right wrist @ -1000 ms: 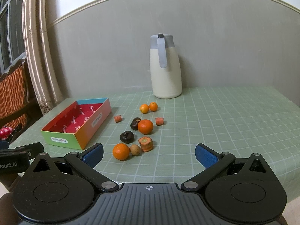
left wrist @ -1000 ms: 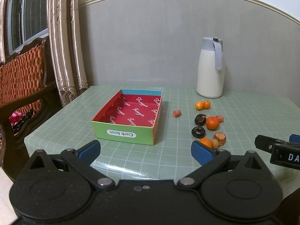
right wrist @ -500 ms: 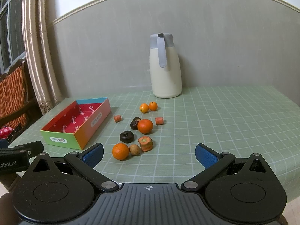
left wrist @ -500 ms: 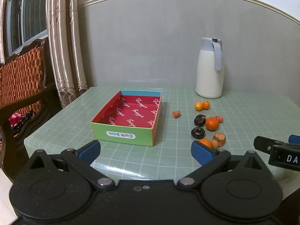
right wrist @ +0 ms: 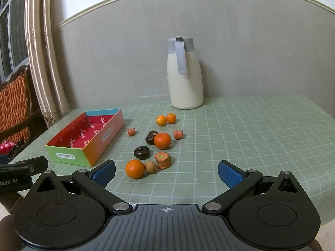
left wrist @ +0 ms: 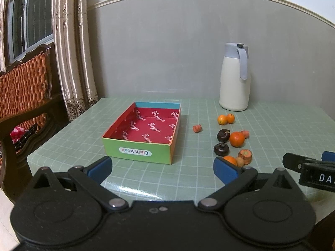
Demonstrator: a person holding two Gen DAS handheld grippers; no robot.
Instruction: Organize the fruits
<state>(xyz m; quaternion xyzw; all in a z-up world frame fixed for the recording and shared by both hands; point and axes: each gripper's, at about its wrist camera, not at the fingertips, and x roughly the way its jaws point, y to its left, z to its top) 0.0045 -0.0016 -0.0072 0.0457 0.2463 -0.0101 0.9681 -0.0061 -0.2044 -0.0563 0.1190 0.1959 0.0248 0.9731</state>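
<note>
Fruits sit loose on the green checked table (right wrist: 251,129), beside the bright cardboard box with a red inside (right wrist: 83,138). The box has nothing in it. The left gripper (left wrist: 162,168) has its blue jaws spread wide and holds nothing. The right gripper (right wrist: 166,173) is spread wide too, with nothing between its jaws. Both hang near the table's front edge, touching no fruit. The round orange fruit (right wrist: 135,168) lies closest, touching a small brown nut-like ball (right wrist: 150,166). A tall white jug with a grey lid (right wrist: 184,73) stands at the back.
</note>
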